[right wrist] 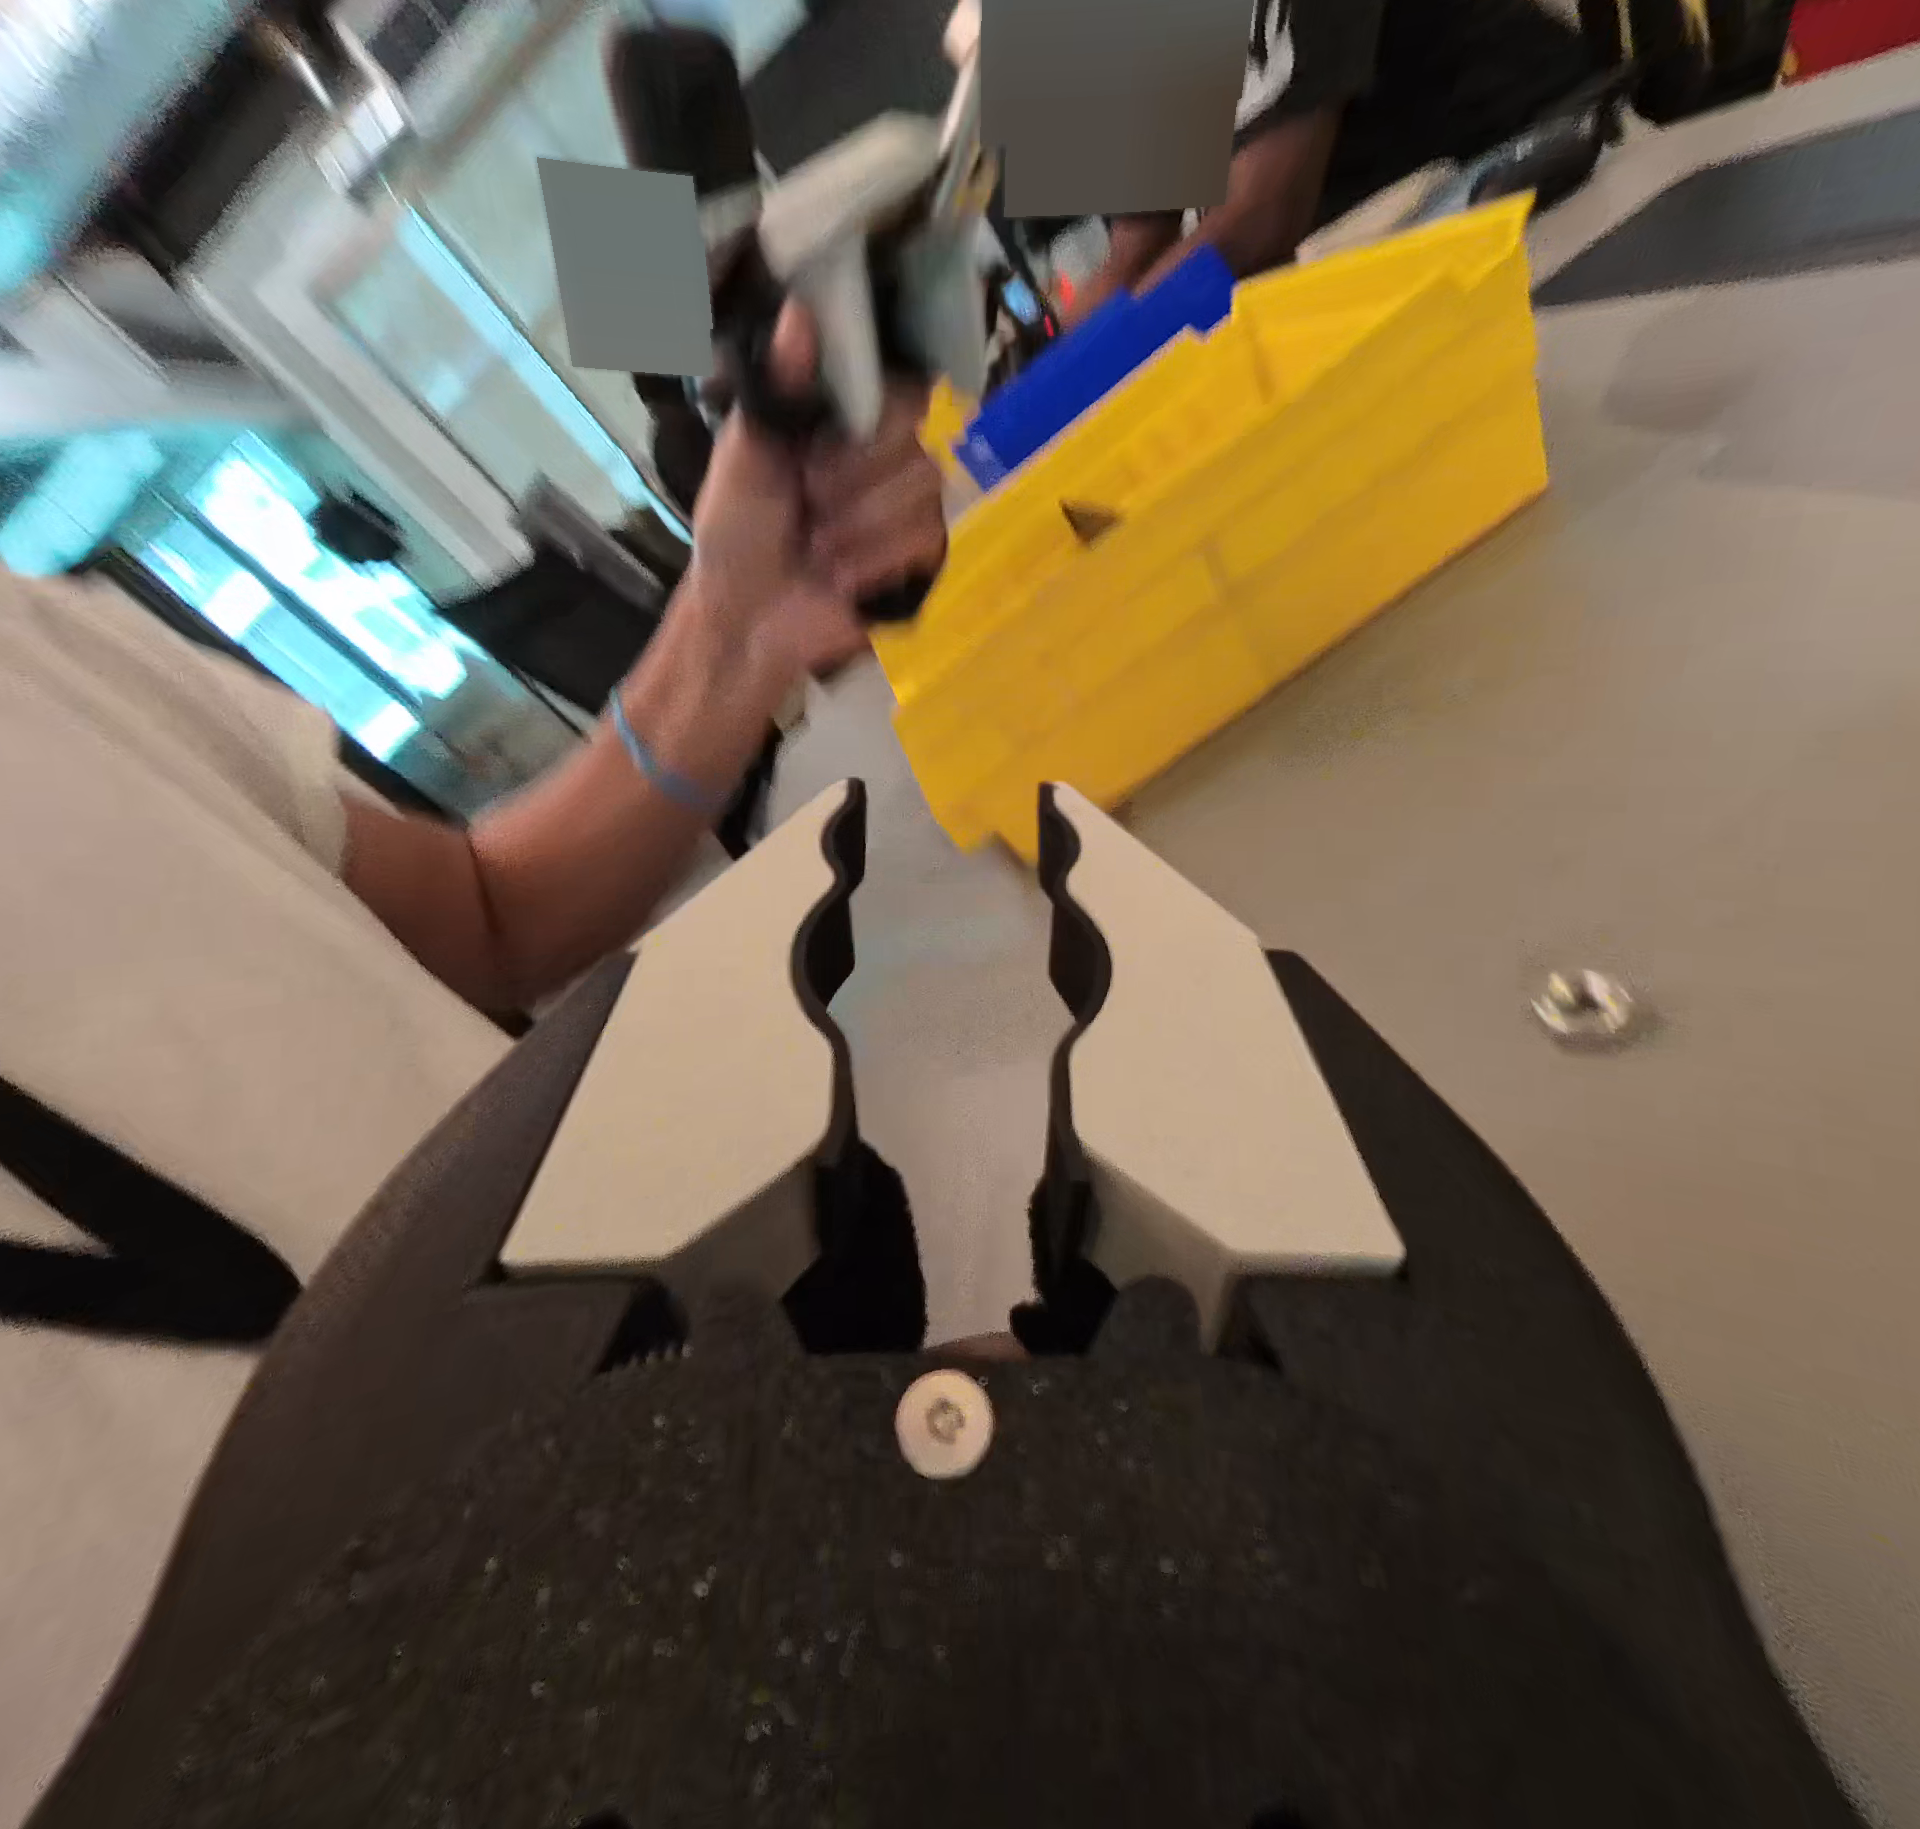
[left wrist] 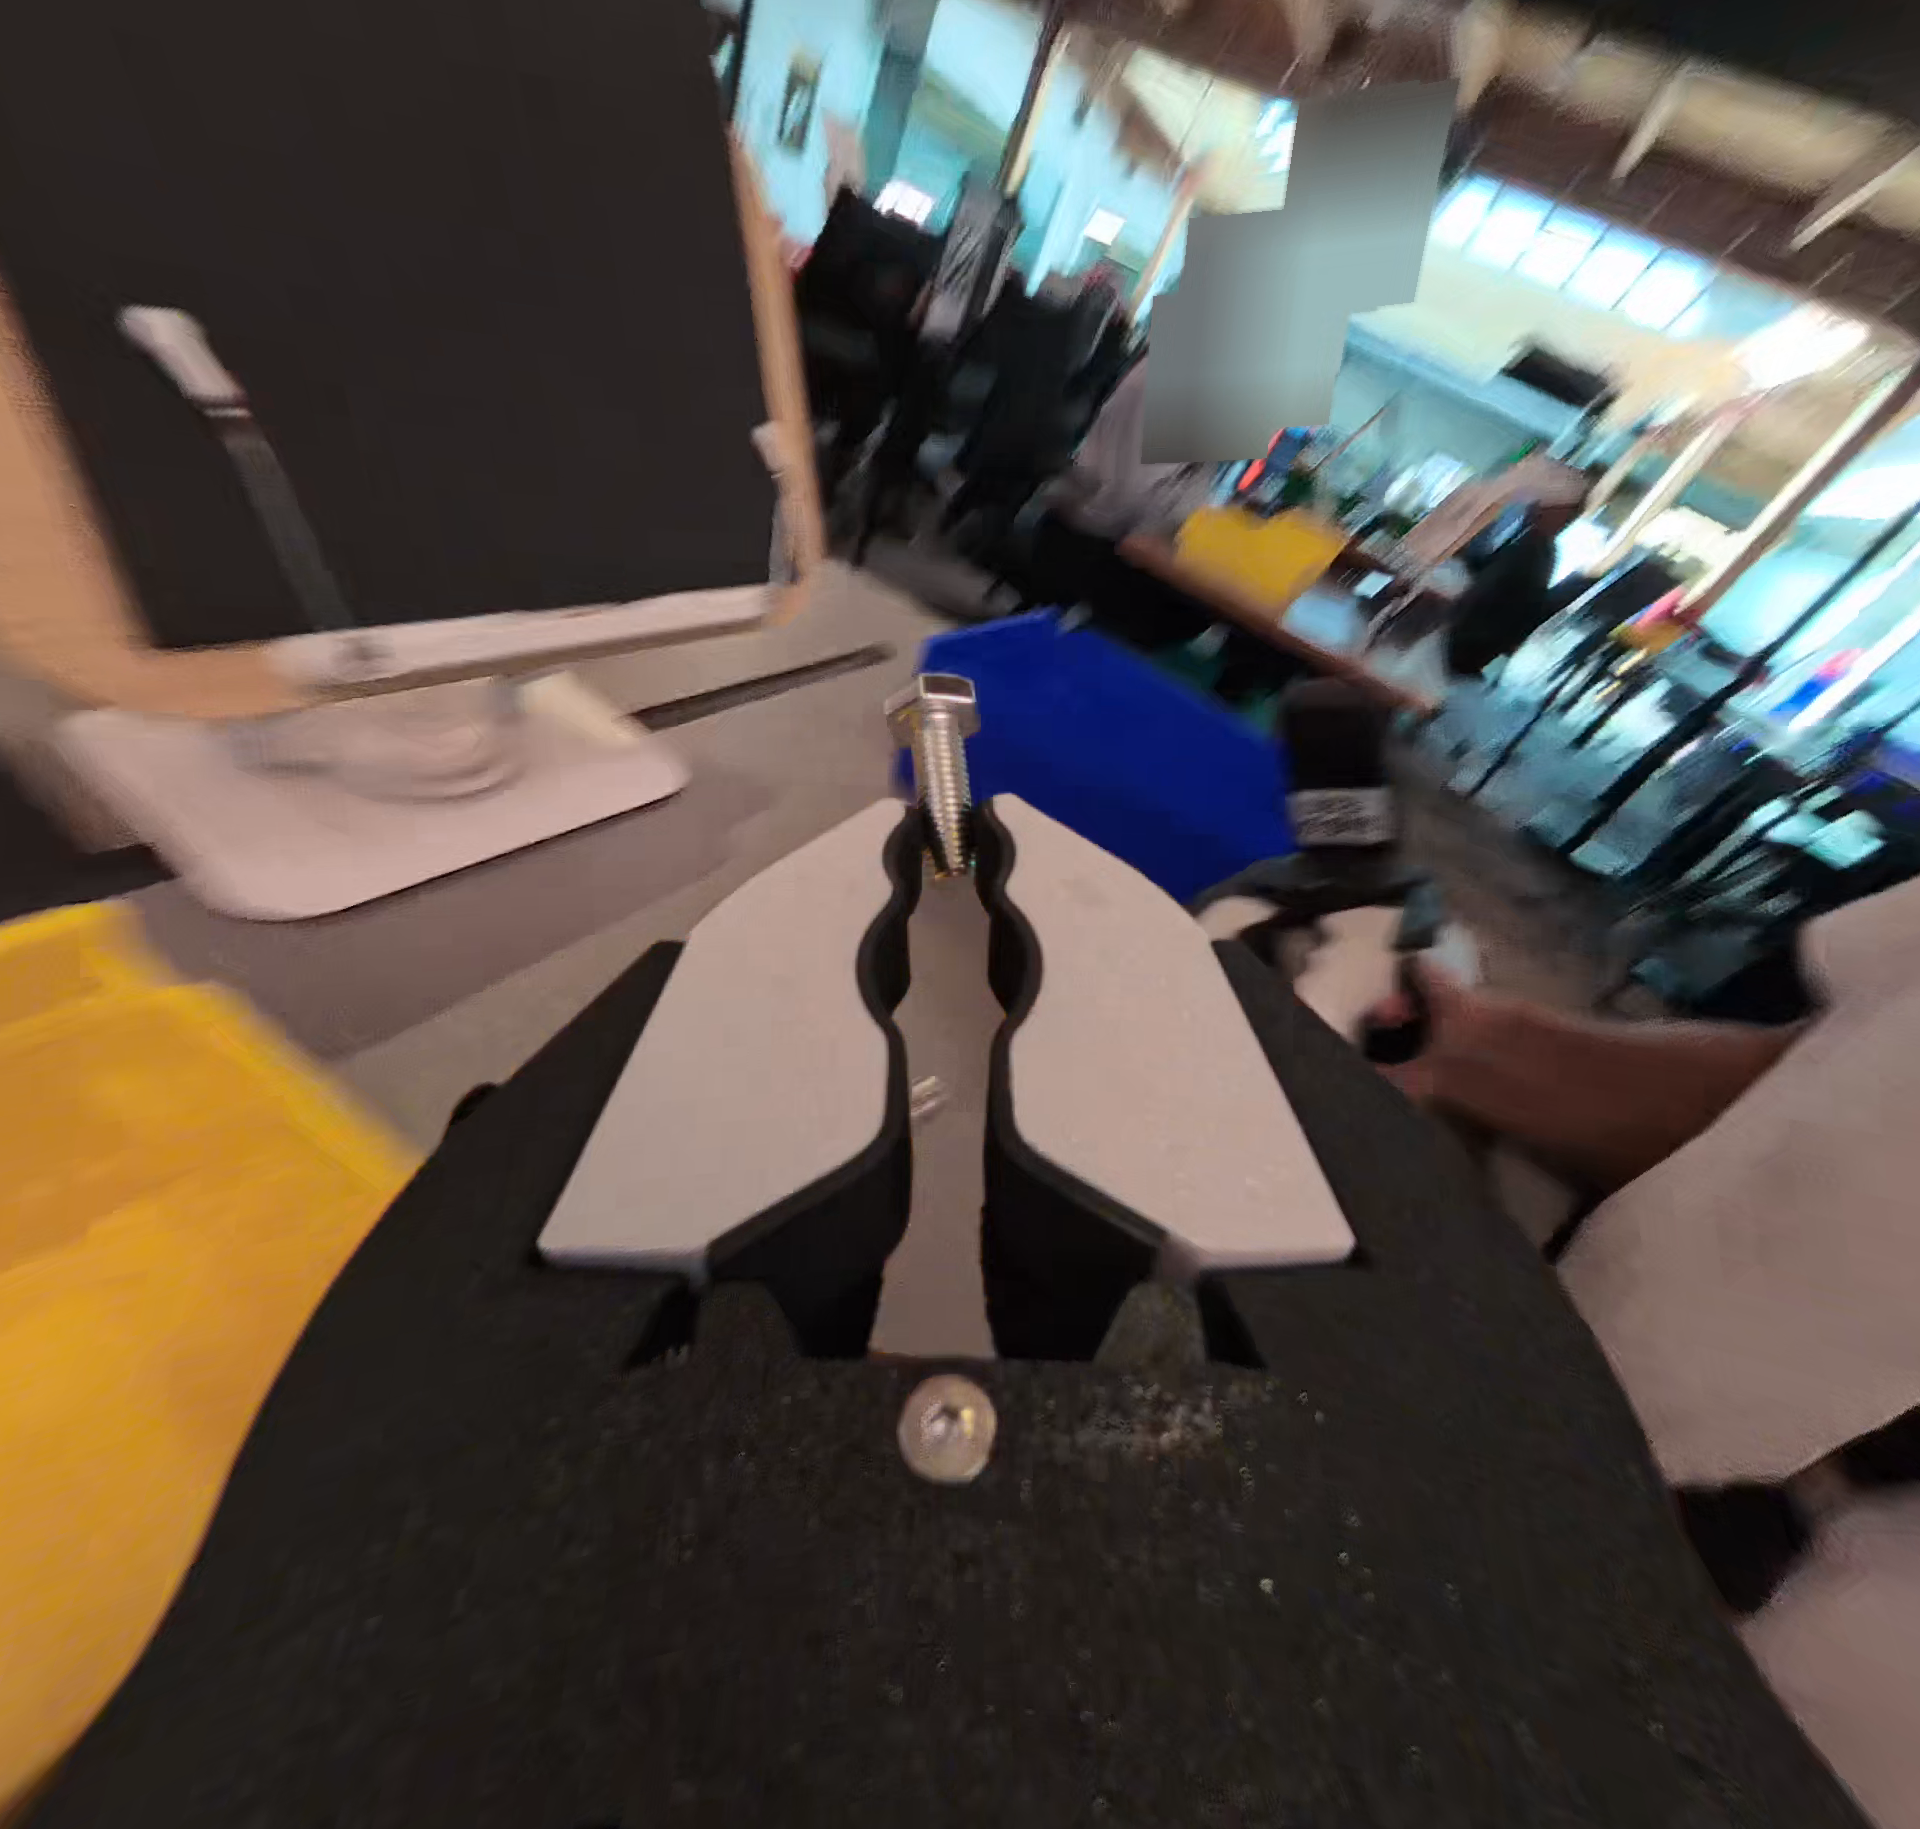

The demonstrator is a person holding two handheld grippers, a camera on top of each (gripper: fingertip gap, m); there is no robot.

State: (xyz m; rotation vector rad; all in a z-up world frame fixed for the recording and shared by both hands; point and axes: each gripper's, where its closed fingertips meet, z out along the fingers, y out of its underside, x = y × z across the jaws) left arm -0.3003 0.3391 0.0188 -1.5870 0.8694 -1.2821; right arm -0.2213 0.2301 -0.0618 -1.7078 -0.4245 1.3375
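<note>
My left gripper (left wrist: 943, 823) is shut on a silver hex-head bolt (left wrist: 938, 740), gripping the threaded shank at the fingertips with the head sticking out ahead, lifted above the grey table (left wrist: 790, 740). A blue bin (left wrist: 1091, 740) lies just behind the bolt. My right gripper (right wrist: 951, 813) is open and empty, low over the grey table (right wrist: 1558, 740), near a corner of the yellow bin (right wrist: 1216, 553). A silver nut (right wrist: 1581, 1007) lies on the table to its right. The left gripper (right wrist: 873, 252) shows far off in the right wrist view, held in a hand.
A yellow bin (left wrist: 135, 1156) is at the lower left of the left wrist view. A white stand base (left wrist: 416, 782) and a dark panel (left wrist: 416, 221) stand behind. A blue bin (right wrist: 1091, 356) sits behind the yellow one. People stand in the background. About 15 centimeters separates my left fingertips from my right. The silver nut (right wrist: 1581, 1007) sits 12 centimeters or so from the ends of my right fingers. It turns up in the left wrist view (left wrist: 932, 1080) as well.
</note>
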